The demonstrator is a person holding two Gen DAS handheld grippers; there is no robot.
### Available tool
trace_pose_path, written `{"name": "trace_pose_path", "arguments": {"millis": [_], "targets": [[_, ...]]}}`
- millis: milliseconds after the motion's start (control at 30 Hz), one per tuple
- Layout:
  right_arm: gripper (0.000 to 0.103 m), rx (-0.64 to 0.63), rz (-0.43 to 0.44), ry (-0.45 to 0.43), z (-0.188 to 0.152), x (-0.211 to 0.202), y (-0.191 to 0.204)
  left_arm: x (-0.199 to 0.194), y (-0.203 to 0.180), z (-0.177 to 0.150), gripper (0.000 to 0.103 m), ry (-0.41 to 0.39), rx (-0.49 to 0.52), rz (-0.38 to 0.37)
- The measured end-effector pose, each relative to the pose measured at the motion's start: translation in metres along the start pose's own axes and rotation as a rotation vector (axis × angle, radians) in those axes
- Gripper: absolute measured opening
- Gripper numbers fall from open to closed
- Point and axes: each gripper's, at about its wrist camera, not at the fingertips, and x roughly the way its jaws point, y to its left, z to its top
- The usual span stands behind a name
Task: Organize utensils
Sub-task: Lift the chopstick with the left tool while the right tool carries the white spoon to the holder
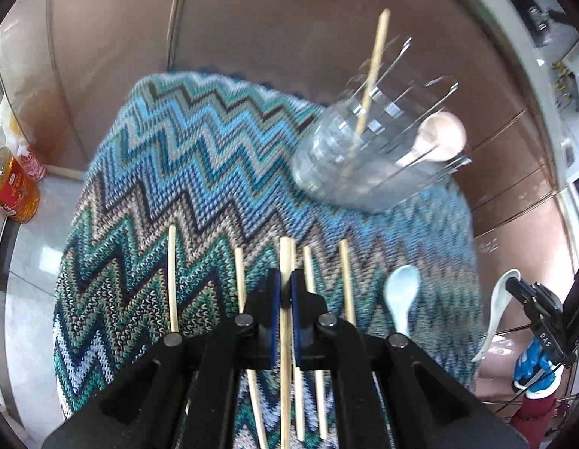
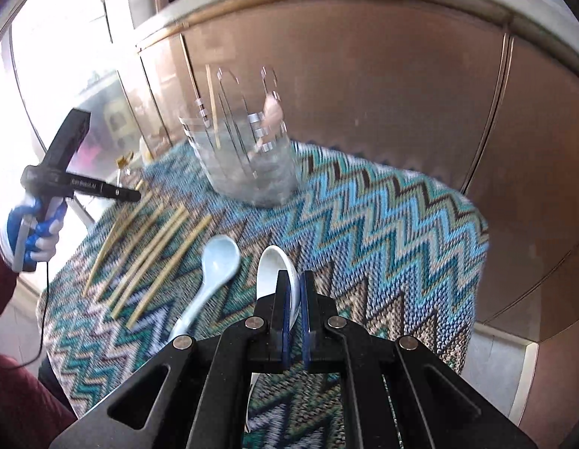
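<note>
Zigzag cloth (image 1: 214, 172), loose chopsticks (image 2: 151, 254), clear holder (image 2: 244, 161)

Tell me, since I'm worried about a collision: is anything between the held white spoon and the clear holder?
Nothing visible blocks it. The right claw grips the white spoon; only bare zigzag cloth lies ahead to the clear holder. The pale blue spoon lies left of that line.

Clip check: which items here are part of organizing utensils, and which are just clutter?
Job:
clear plastic holder
bamboo chopsticks
pale blue ceramic spoon
white ceramic spoon
pinkish spoon inside holder

Clutter:
red-labelled jar
zigzag knitted cloth
</note>
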Motion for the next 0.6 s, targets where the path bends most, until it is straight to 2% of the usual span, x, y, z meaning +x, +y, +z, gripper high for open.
{"name": "trace_pose_path", "arguments": {"millis": [167,300,433,600], "targets": [[0.005,-0.005,-0.020,-0.141,0.037,-0.022,0.030,-0.040,-0.025,0.014,0.005,-0.145,0.036,-0.035],[0.005,0.017,-0.034,-0.286,0.077,-0.028,0.051,-0.081,-0.047,0.039,0.005,-0.301,0.066,-0.082],[0.005,0.053,-0.071,-0.420,0.112,-0.018,0.062,-0.110,-0.070,0.074,0.005,-0.477,0.073,-0.124],[0.005,0.079,-0.146,-0.531,0.140,0.007,0.064,-0.114,-0.087,0.112,0.005,-0.649,0.053,-0.145]]}}
